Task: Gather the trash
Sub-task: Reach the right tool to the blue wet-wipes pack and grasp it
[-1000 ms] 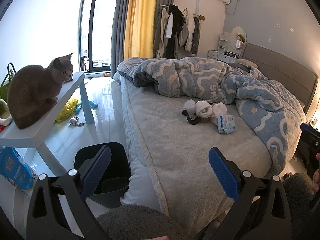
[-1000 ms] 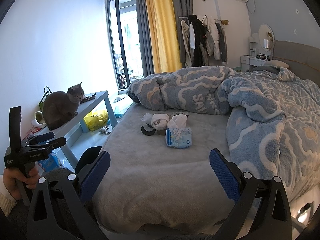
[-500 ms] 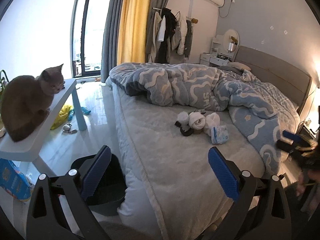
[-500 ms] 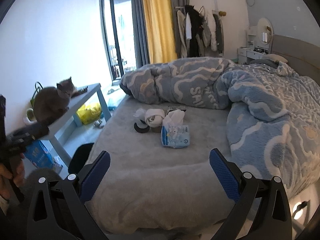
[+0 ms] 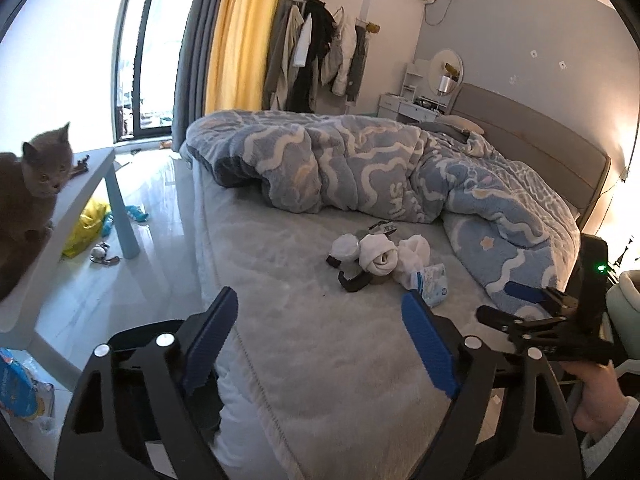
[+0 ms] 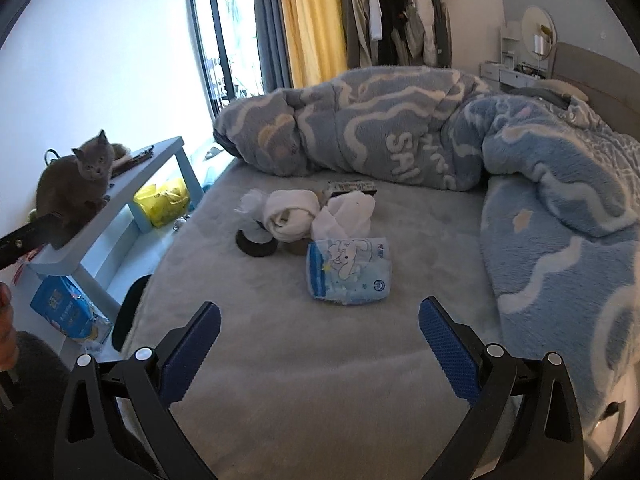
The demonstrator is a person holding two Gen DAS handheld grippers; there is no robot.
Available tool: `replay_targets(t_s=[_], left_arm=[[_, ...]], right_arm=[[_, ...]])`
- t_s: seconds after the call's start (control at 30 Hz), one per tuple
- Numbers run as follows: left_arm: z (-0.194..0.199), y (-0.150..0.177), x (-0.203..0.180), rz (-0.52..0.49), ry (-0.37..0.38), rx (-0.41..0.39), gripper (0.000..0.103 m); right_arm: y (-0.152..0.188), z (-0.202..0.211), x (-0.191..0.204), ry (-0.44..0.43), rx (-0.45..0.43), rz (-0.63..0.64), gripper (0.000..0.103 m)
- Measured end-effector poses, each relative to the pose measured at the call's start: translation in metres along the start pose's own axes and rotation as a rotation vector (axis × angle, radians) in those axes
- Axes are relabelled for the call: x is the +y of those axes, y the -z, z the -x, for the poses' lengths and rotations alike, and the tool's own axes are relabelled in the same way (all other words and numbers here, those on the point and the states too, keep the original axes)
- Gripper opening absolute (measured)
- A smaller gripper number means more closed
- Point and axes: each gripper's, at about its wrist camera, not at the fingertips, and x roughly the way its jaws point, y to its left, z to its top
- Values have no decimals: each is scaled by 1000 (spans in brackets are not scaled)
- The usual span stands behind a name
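A small heap of litter lies in the middle of the grey bed [image 6: 320, 360]: a blue tissue pack [image 6: 349, 271], crumpled white tissues [image 6: 347, 213], a rolled white sock [image 6: 289, 216], a black curved piece [image 6: 256, 245] and a small wrapper [image 6: 352, 188]. The heap also shows in the left wrist view [image 5: 380, 258]. My right gripper [image 6: 320, 350] is open and empty, just short of the tissue pack. My left gripper [image 5: 320, 340] is open and empty over the bed's near edge. A black bin [image 6: 128, 314] stands on the floor beside the bed, mostly hidden.
A grey cat [image 6: 76, 184] sits on a light blue side table [image 6: 132, 196] left of the bed. A yellow bag [image 6: 162, 200] and a blue packet [image 6: 66, 312] lie on the floor. A bunched blue quilt [image 6: 440, 136] covers the far and right bed.
Both grippers have moved forward toward the bed and the heap. The left view has swung right, so the bin has dropped behind its fingers and the right gripper has come into sight.
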Motion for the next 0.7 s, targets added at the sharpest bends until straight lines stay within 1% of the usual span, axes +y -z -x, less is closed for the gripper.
replay_targets(t_s=[0.07,0.2,0.27,0.37,0.5,0.57,0.7], left_arm=[[-8,-4,2,1,15,11,80],[-31,-13,6,-4,47,42,77],[-42,-17,10,6,64,57,73],[-60,-21,11,5,72,77,72],[-84,-26,9,-23,85,100,70],[-97,-28,8,-31,105,111,68],[-119,-33,5,-65,111,122,68]], right_arm=[[-3,-13,-4,3,18,-2,100],[-9,-43,-13,-8,72,-11,100],[-12,-56,-15,-6,94,-10,100],[-15,-72,-17,-10,113,-8,100],[-18,-92,-16,31,141,18,100],[-21,-99,-17,54,152,19,100],[-25,-111,-24,67,154,2,100]])
